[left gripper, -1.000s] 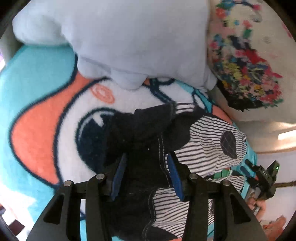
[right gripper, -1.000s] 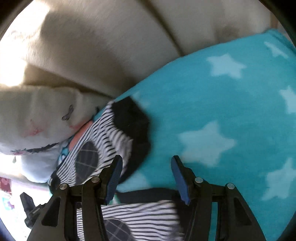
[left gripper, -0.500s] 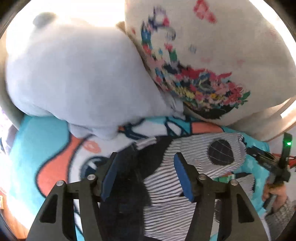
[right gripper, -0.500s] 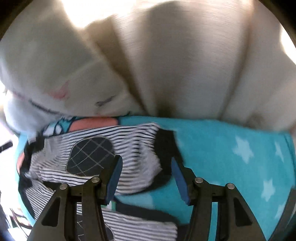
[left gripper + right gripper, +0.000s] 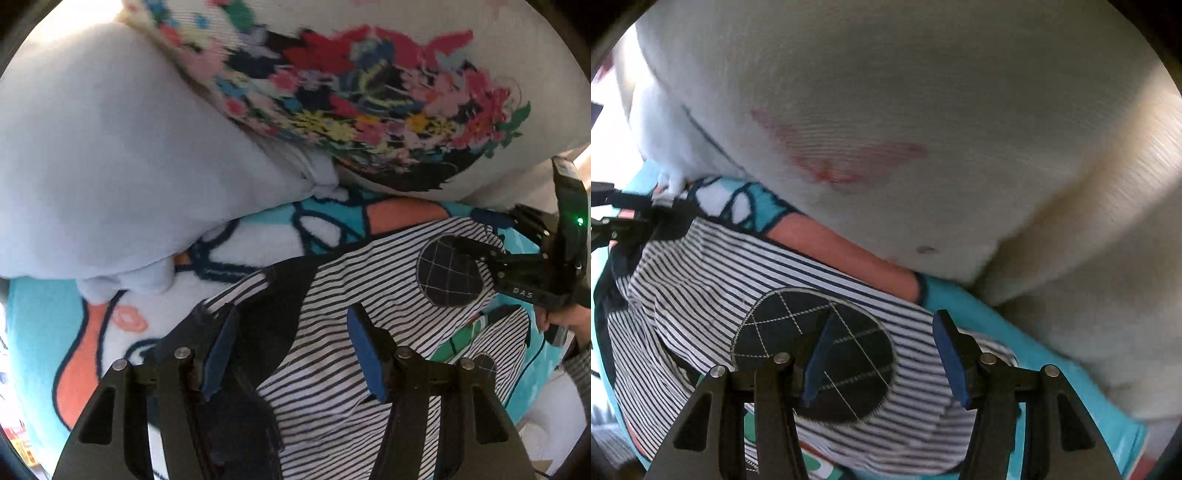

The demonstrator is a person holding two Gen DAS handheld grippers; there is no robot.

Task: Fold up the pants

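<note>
The pants (image 5: pixel 354 295) are small, white with thin navy stripes, dark oval knee patches and a dark waistband. They lie on a teal cartoon blanket (image 5: pixel 48 321). My left gripper (image 5: pixel 291 350) is open and empty, its blue pads over the dark waistband and striped cloth. My right gripper (image 5: pixel 879 354) is open and empty, hovering over a knee patch (image 5: pixel 783 332) of the pants (image 5: pixel 701 280). The right gripper also shows in the left wrist view (image 5: pixel 476 254), at the far leg end. The left gripper shows at the left edge of the right wrist view (image 5: pixel 646 218).
A pale lavender pillow (image 5: pixel 110 166) and a white flowered cushion (image 5: pixel 369 92) press in behind the pants. In the right wrist view a cream cushion (image 5: pixel 886 110) with a pink mark fills the back. The teal blanket (image 5: pixel 1052 365) runs to the right.
My left gripper has let go of the dark waistband and opened. Both grippers have swung toward the cushions, and the right one now sits over the knee patch.
</note>
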